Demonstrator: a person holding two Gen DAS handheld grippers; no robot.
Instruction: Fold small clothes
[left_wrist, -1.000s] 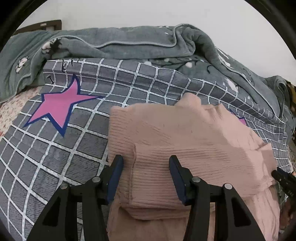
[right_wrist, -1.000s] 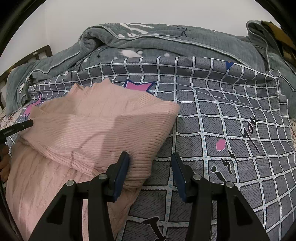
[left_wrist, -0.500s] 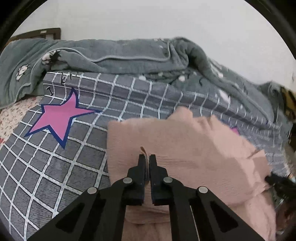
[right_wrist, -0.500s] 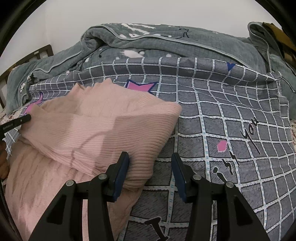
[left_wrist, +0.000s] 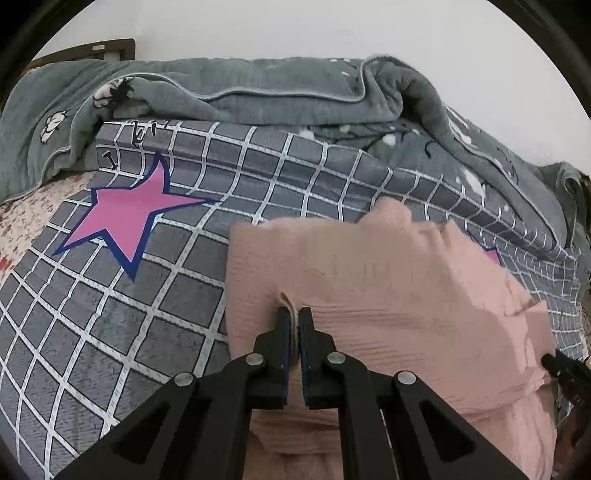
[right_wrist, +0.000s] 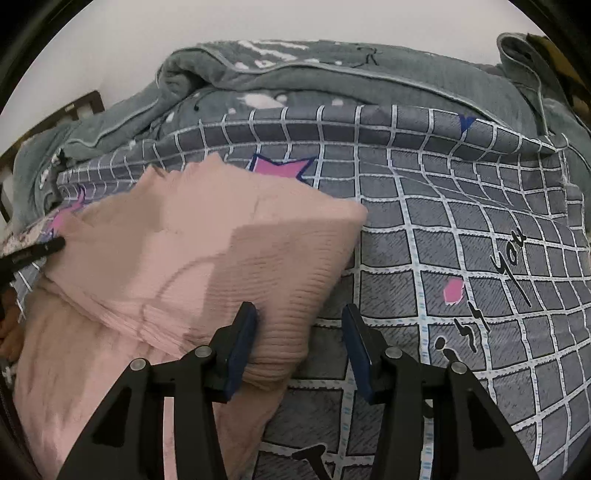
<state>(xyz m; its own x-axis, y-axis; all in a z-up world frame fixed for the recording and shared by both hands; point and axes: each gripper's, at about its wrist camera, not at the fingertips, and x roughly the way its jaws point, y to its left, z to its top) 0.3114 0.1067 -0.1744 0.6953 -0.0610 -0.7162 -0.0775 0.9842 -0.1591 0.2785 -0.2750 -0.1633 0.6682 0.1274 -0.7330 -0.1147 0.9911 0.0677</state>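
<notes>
Pink ribbed sweater (left_wrist: 388, 295) lies partly folded on the bed, on a grey checked quilt (left_wrist: 110, 314) with a pink star (left_wrist: 125, 214). Its long run goes side to side across the quilt, between the two pairs of tongs, and a folded upper layer sits over a lower pink layer nearer the cameras. The left tongs (left_wrist: 294, 314) slant down onto the sweater's left part, and they're pinched tight on a small ridge of the ribbed knit, with the fabric puckering up just past the tips. Over on the other side, the right tongs (right_wrist: 299, 317) slant down too, jaws standing partly apart: the folded right corner of the sweater (right_wrist: 221, 266) sits between them, up against the left pad, while the right pad hangs clear over bare quilt (right_wrist: 461, 258). No squeeze there. A rumpled grey-green blanket (left_wrist: 258, 88) is heaped along the far side of the bed.
</notes>
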